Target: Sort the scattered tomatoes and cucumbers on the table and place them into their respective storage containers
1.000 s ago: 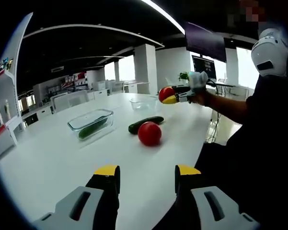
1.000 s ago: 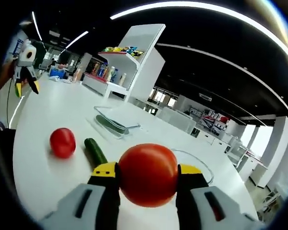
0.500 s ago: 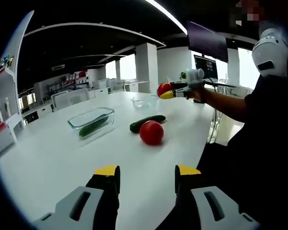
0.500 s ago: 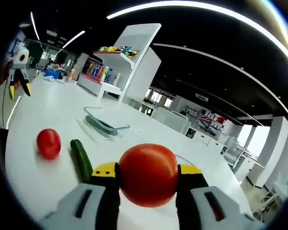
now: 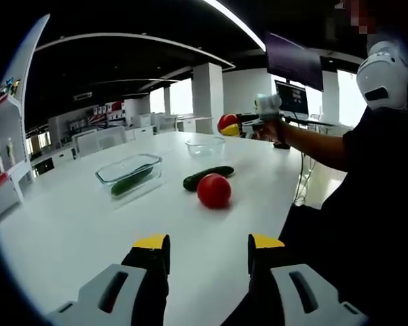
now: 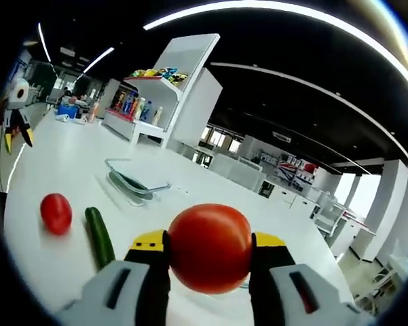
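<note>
Tomato (image 6: 210,247) is sitting clamped btwn our right gripper (image 6: 210,248) jaws, w/ the round bowl (image 5: 204,145) near it. We're holding left gripper (image 5: 208,252) spread, nothing in it. Loose tomato (image 5: 214,190) & cucumber (image 5: 208,176) are waiting on table (image 5: 75,224). Risk: letting go off-centre, so it's bouncing off the rim & rolling away.

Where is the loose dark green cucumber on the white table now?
In the left gripper view, the dark green cucumber lies mid-table, just behind the round red tomato and right of the clear glass container.
</note>
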Available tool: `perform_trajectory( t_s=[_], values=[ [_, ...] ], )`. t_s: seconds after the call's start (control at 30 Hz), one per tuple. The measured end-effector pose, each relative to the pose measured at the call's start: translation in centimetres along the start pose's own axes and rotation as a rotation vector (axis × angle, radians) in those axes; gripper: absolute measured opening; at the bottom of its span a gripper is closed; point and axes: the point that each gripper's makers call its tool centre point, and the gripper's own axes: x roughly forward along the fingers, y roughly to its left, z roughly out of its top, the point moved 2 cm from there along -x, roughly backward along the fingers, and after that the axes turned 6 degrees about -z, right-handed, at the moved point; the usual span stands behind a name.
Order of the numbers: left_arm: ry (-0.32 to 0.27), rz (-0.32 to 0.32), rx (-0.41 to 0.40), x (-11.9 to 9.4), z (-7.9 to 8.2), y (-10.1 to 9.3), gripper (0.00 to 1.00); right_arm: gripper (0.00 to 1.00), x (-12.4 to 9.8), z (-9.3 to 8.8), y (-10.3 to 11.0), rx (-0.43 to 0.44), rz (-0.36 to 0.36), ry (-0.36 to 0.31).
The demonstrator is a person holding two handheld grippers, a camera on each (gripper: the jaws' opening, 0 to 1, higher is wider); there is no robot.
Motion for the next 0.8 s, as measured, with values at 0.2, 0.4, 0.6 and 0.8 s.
perform_trajectory(
  t_s=[0.2,0.4,0.6,0.8],
  values=[
    [0.000,0.004,0.002,-0.1,0.1,0.1,0.46,0.44,0.7,-0.5,-0.9,0.017,-0.016,0.024],
    [-0.001,0.004,-0.001,0.0,0.1,0.1,0.46,0.44,1.9,-1.4,-2.0,0.000,-0.020,0.058],
    [-0.002,0.003,0.000,0.1,0.2,0.2,0.46,0.44,3.1,-1.7,-3.4,-0.020,-0.031,0.086],
    [-0.002,0.005,-0.004,0.0,0.1,0.2,0.46,0.44,4.6,-2.0,-3.9,-0.015,-0.028,0.109]
  ],
)
